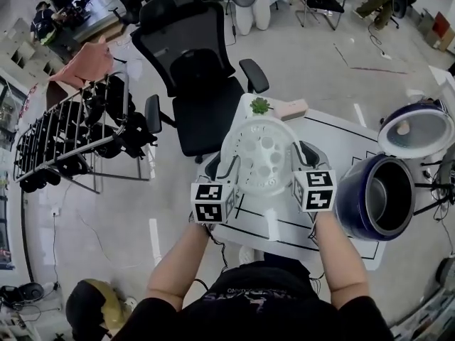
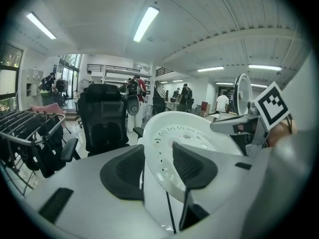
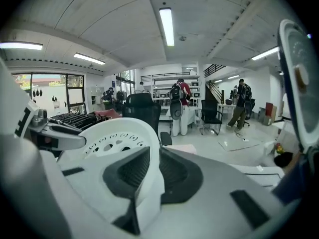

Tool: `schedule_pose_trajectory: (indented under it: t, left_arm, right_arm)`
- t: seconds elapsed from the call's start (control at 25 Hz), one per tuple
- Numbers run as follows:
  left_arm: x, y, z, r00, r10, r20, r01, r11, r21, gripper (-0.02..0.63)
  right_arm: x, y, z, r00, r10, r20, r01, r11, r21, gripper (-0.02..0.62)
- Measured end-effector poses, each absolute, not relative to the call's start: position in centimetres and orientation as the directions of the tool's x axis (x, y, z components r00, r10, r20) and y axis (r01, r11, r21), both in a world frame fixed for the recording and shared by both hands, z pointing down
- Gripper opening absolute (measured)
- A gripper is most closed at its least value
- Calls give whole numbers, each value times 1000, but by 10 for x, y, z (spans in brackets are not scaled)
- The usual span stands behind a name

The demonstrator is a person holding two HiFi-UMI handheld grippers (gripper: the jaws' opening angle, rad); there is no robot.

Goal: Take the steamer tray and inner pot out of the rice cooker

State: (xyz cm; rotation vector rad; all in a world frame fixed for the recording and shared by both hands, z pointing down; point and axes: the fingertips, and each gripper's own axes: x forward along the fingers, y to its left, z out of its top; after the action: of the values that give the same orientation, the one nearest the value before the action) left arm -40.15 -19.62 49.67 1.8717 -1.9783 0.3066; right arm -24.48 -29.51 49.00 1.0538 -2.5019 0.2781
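The white perforated steamer tray (image 1: 263, 155) hangs above the white table (image 1: 334, 130), left of the rice cooker (image 1: 353, 203). My left gripper (image 1: 222, 169) is shut on the tray's left rim, and my right gripper (image 1: 306, 156) is shut on its right rim. In the left gripper view the tray (image 2: 192, 138) stands tilted, its rim between my left gripper's (image 2: 158, 167) pads. In the right gripper view the rim of the tray (image 3: 112, 138) is pinched by my right gripper (image 3: 148, 172). The dark blue cooker stands open with its lid (image 1: 416, 128) raised, and the inner pot (image 1: 387, 194) sits inside.
A black office chair (image 1: 193, 69) stands behind the table. A rack of dark clothes (image 1: 71, 137) is at the left. A small green plant (image 1: 260, 106) and a pink box (image 1: 291, 109) sit at the table's far edge. People stand far off in the room.
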Motion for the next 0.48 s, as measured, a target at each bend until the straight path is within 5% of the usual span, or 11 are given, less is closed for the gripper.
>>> schedule_pose_trajectory:
  t: [0.48]
  left_arm:
    - [-426, -249, 566, -54, -850, 524, -983, 138, 122, 172]
  right_arm:
    - [-269, -351, 569, -630, -561, 537, -707, 701, -98, 61]
